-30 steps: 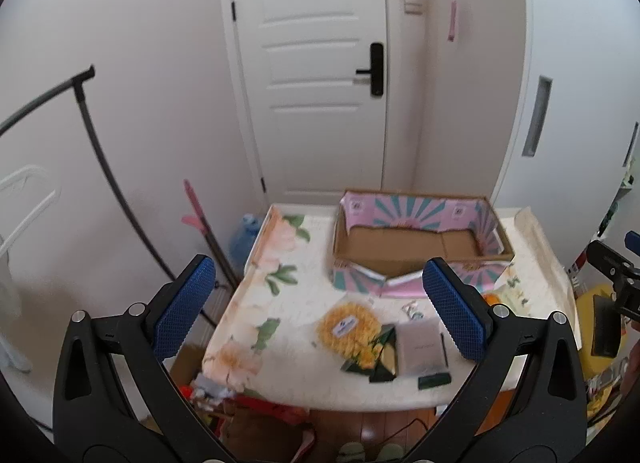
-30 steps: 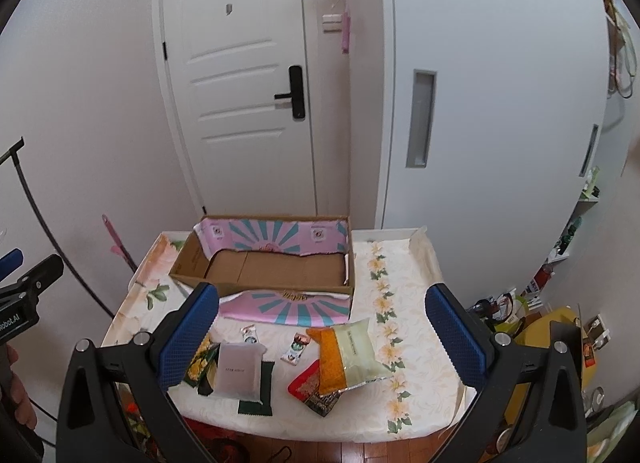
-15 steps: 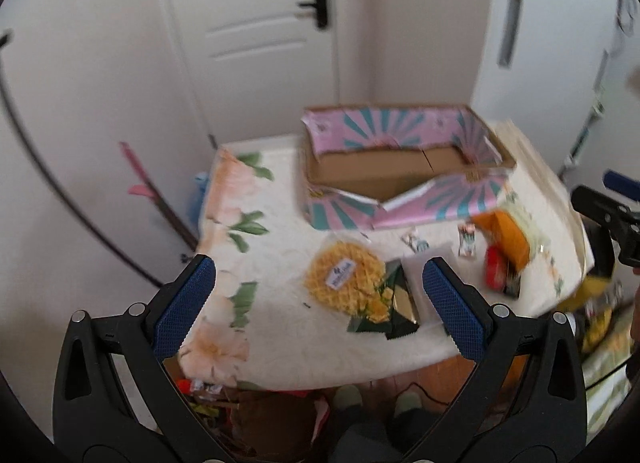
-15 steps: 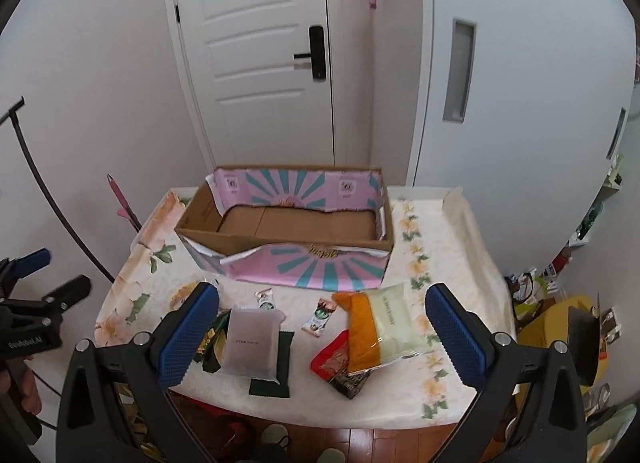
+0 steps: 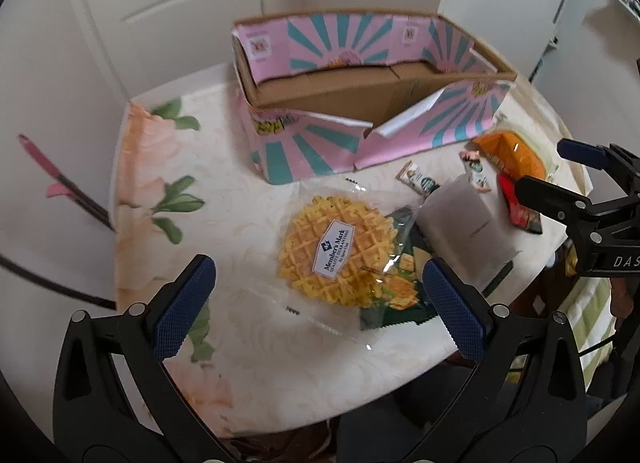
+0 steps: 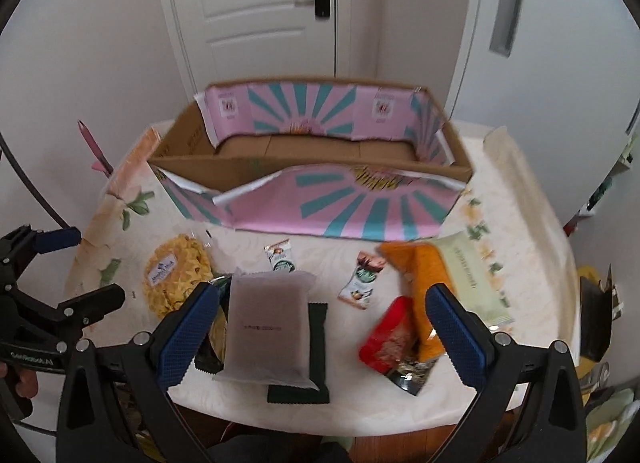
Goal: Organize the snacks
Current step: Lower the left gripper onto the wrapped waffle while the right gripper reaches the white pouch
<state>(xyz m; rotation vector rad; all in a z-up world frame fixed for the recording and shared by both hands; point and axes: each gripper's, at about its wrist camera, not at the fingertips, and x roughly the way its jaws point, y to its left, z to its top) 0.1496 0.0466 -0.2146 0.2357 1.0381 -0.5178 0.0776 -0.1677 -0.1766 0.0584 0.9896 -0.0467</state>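
Snacks lie on a floral table in front of an open pink and teal cardboard box [image 5: 360,111] [image 6: 312,191]. A clear bag with a yellow waffle snack [image 5: 336,251] [image 6: 176,275] sits at the left. A frosted white pouch [image 6: 266,327] [image 5: 466,227] lies on dark green packets [image 6: 300,387]. An orange and pale green bag [image 6: 448,283] and a red packet [image 6: 390,339] lie at the right, with two small sachets [image 6: 362,279]. My left gripper [image 5: 320,307] is open above the waffle bag. My right gripper [image 6: 324,331] is open above the pouch and red packet.
The table [image 5: 168,199] has a rounded front edge close to me. A white door [image 6: 260,15] and white walls stand behind the box. A pink-handled tool [image 5: 60,179] leans at the table's left side. Clutter [image 6: 596,319] sits on the floor to the right.
Both grippers have moved down and closer to the table, so the snacks look larger. Both stay open and empty.
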